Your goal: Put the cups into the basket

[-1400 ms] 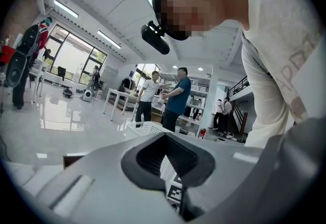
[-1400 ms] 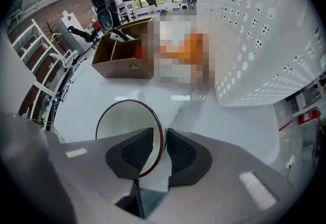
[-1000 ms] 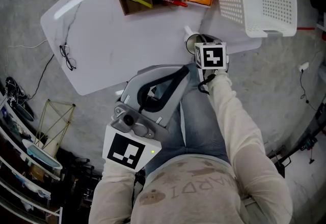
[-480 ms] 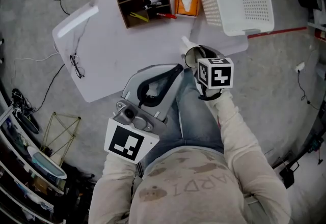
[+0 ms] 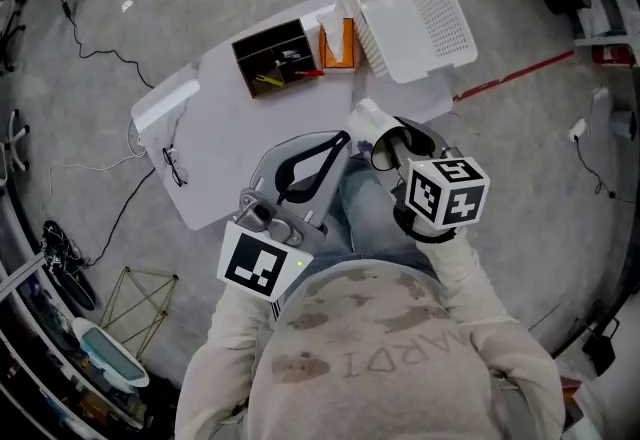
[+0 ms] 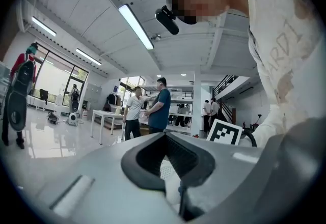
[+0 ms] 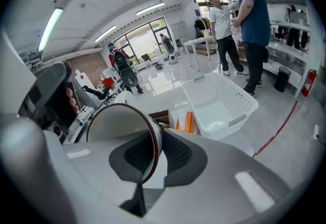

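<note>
A white cup (image 5: 371,121) with a dark rim lies on its side in the air over the near edge of the white table (image 5: 235,143), with my right gripper (image 5: 396,144) shut on its rim. In the right gripper view the cup (image 7: 118,127) fills the left of the jaws of the right gripper (image 7: 153,152), its mouth facing the camera. The white perforated basket (image 5: 405,13) stands at the table's far right end and shows beyond the cup as the basket (image 7: 219,101). My left gripper (image 5: 343,141) hovers beside the cup, jaws together, holding nothing; the left gripper (image 6: 164,136) points up at the ceiling.
On the table stand a brown organizer (image 5: 272,58) with pens and an orange tissue box (image 5: 338,41). Glasses (image 5: 175,166) lie near its left end. A red line (image 5: 510,78) runs on the floor. Two people (image 7: 242,19) stand behind the basket.
My right gripper has lifted the cup off the table's near edge and drawn it up toward me. The head view has pulled back, so the table looks smaller and farther.
</note>
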Demonstrator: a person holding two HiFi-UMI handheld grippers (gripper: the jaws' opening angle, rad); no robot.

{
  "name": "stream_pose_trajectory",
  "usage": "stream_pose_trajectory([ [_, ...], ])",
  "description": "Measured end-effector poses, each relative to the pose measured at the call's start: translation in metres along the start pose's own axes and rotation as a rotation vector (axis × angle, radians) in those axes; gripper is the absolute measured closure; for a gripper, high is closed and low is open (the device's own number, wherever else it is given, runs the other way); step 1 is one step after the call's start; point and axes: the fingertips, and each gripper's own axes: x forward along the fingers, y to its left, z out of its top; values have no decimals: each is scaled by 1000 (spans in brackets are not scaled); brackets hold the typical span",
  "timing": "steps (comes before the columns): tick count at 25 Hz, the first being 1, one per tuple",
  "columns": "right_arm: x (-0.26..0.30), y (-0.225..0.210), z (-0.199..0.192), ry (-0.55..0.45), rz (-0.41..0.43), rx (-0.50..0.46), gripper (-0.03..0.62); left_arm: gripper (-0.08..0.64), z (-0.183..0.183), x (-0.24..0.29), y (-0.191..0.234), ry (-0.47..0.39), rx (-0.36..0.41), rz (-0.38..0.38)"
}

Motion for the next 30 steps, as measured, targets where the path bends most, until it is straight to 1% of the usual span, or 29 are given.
stream_pose_trajectory([
  [5,-38,11,16,-90,1,4,534,558,19,-1,-15,-35,9,-26],
  [8,-61,12,27,-152,6,22,534,558,27,4,-24,-44,33,-49],
  [13,-95,2,46,-223,30,23,534,558,45,21,-43,-65,58,-63],
  [16,-108,-11,65,-271,58,28,534,558,52,39,-51,-68,83,-55],
  [20,-118,-40,89,-287,113,9,534,558,63,77,-61,-80,93,-15],
  [25,-129,-89,125,-287,181,-23,534,558,82,136,-72,-124,90,61],
  [30,-133,-133,162,-276,247,-88,534,558,92,186,-82,-159,94,154],
])
